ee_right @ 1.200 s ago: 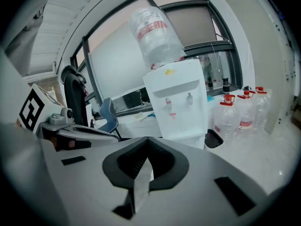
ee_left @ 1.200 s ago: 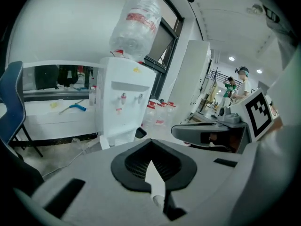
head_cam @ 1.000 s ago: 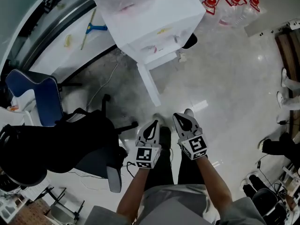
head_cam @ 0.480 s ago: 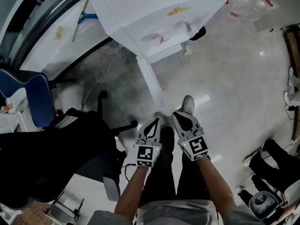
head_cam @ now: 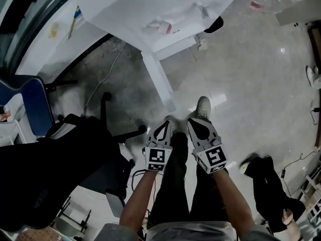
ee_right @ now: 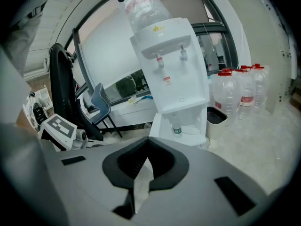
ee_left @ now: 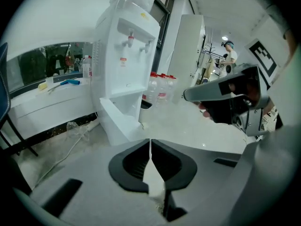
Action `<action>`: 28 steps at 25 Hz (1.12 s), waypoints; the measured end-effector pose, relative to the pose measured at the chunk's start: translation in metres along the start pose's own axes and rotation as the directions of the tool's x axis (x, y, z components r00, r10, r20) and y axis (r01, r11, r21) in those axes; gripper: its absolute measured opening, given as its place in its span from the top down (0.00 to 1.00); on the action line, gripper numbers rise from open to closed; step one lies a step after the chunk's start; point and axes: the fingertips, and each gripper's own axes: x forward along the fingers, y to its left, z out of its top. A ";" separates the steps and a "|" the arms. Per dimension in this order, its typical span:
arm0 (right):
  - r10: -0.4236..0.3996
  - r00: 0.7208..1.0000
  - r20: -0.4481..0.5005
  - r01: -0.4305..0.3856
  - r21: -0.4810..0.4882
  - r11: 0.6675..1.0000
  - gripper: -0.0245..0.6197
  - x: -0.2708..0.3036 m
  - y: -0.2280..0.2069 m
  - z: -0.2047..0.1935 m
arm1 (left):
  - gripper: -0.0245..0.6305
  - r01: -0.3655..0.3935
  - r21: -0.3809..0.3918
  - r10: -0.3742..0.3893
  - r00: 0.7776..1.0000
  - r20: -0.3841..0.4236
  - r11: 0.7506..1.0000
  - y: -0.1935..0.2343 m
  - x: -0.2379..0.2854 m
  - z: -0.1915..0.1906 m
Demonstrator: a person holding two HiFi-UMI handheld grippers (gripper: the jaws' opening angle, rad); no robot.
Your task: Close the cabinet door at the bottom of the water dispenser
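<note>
Tips meet on both claws: we see the left gripper (head_cam: 164, 125) and the right gripper (head_cam: 194, 123) closed on nothing, held side by side low over the person's legs. Ahead of them we find the water dispenser (head_cam: 155, 9), its bottom cabinet door (head_cam: 158, 82) swung wide open toward us. A small bottle (ee_right: 177, 130) stands inside the compartment.

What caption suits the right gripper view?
Shut right gripper faces a white water dispenser whose bottom cabinet door stands open.
</note>
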 end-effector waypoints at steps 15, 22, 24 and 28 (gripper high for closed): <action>-0.019 1.000 0.015 0.018 0.061 0.998 0.95 0.000 -0.026 -0.019 | 0.77 -0.026 -0.039 0.022 0.995 -0.099 0.999 0.006 0.049 -0.054; -0.015 1.000 0.009 0.015 0.068 0.998 0.95 -0.002 -0.033 -0.025 | 0.75 -0.076 -0.049 0.071 0.993 -0.099 0.996 0.011 0.068 -0.050; -0.024 1.000 0.007 0.023 0.079 0.997 0.95 -0.004 -0.038 -0.028 | 0.75 -0.082 -0.065 0.076 0.992 -0.099 0.995 0.011 0.072 -0.048; -0.040 0.999 0.012 0.038 0.101 0.994 0.95 -0.007 -0.049 -0.027 | 0.75 -0.094 -0.080 0.085 0.991 -0.107 0.992 0.014 0.078 -0.046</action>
